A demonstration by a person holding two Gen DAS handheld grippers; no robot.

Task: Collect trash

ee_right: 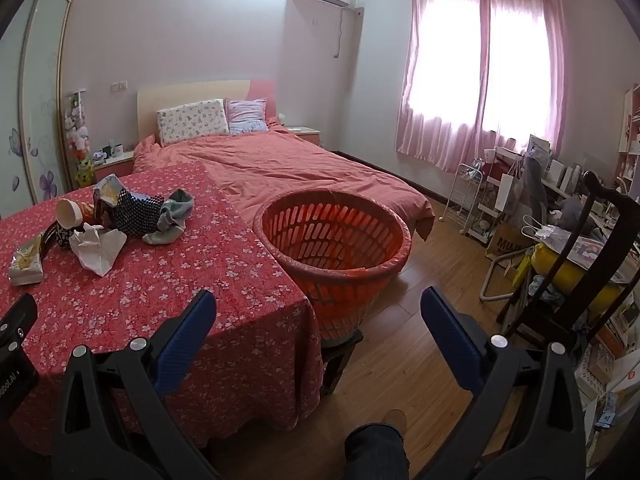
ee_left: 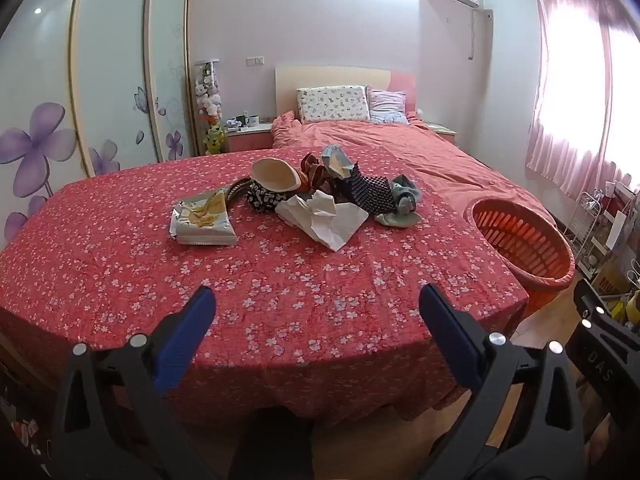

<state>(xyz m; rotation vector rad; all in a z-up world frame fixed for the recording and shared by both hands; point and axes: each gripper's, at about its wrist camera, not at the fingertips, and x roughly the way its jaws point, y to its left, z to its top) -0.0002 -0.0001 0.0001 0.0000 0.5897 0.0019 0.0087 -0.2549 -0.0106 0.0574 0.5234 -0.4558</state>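
Left wrist view: left gripper point(ee_left: 316, 300) blue-padded, jaws wide apart, nothing between, above near edge of red floral-cloth table point(ee_left: 120, 264). Mid-table: torn silver foil wrapper point(ee_left: 202, 222), crumpled white paper point(ee_left: 324, 216), cream paper cup point(ee_left: 276, 174) on side, dotted black bag point(ee_left: 366, 190), grey-green sock point(ee_left: 402, 206).

Right wrist view: right gripper point(ee_right: 318, 304) likewise apart, empty. Beyond: orange slotted plastic basket point(ee_right: 332, 240) beside table's right edge.

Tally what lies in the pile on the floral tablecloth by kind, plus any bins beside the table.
Silver snack wrapper: 1
Crumpled white paper: 1
Paper cup, tipped on its side: 1
Grey-green sock or cloth bundle: 1
Dark patterned items, cannot separate: at least 2
Orange basket: 1
Total: at least 7
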